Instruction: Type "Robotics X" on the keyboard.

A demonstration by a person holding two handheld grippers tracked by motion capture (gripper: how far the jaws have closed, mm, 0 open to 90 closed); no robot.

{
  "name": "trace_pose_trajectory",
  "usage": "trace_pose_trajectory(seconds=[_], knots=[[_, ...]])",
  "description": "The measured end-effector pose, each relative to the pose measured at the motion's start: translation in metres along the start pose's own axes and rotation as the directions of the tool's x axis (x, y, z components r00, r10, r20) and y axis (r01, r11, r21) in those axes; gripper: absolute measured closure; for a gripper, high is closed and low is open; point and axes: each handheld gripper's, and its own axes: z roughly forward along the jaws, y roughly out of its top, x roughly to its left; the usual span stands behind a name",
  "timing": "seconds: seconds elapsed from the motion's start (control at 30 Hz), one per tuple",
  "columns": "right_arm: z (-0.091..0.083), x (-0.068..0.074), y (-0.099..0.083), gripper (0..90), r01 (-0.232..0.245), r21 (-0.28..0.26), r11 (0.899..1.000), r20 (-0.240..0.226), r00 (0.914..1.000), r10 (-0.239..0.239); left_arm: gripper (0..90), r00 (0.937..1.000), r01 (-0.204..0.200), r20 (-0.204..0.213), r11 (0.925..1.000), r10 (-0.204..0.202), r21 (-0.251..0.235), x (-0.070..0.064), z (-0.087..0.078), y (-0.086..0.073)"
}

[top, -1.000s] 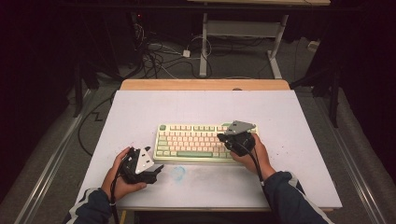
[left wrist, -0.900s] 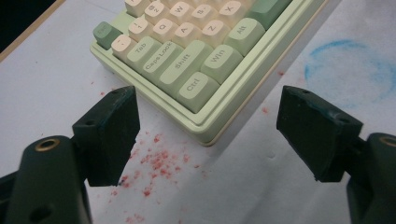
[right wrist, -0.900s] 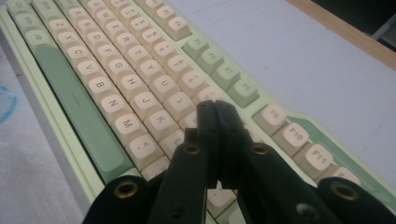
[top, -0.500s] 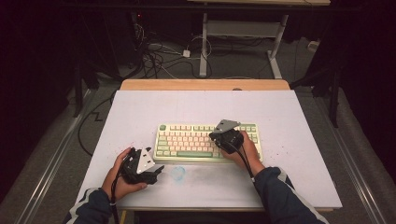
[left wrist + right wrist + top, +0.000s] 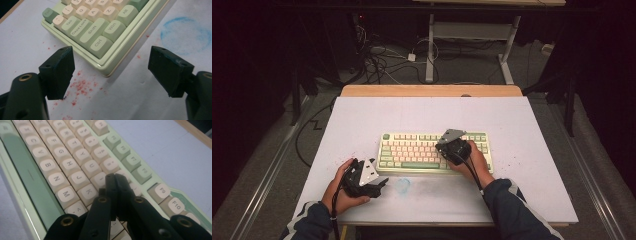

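Keyboard (image 5: 434, 152) lay mid-bench (image 5: 532, 125), pale green with cream keys. Left tongs (image 5: 111, 72) sat spread wide, holding nothing, just off its near-left corner by the Ctrl key (image 5: 100, 45) (red specks (image 5: 81, 86) and a blue ring stain (image 5: 186, 35) on the surface). Right tongs (image 5: 114, 178) pressed shut, tips down among the keys near K (image 5: 87, 191).

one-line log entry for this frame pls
right gripper: shut, tips over keyboard keys near I/O | left gripper: open, off keyboard's Ctrl corner, holding nothing | table: red specks, blue ring
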Motion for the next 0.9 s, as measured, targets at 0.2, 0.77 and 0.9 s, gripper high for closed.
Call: trace_pose_trajectory(seconds=[0.2,0.77,0.9], knots=[[-0.013,-0.002,-0.001,89.7,-0.023,-0.064,0.998,-0.005,0.9997,0.023,20.2,1.0000,0.005,0.000,1.0000,-0.005,-0.002,0.000,0.000,0.000],[-0.060,-0.010,-0.013,58.7,-0.036,-0.216,0.976,0.064,0.9967,0.051,20.1,1.0000,-0.003,-0.005,1.0000,0.003,-0.004,0.000,-0.001,0.000],[-0.066,-0.012,-0.018,50.1,-0.034,-0.221,0.975,0.077,0.9956,0.052,20.1,1.0000,-0.005,-0.005,1.0000,0.005,-0.003,0.000,-0.001,0.000]])
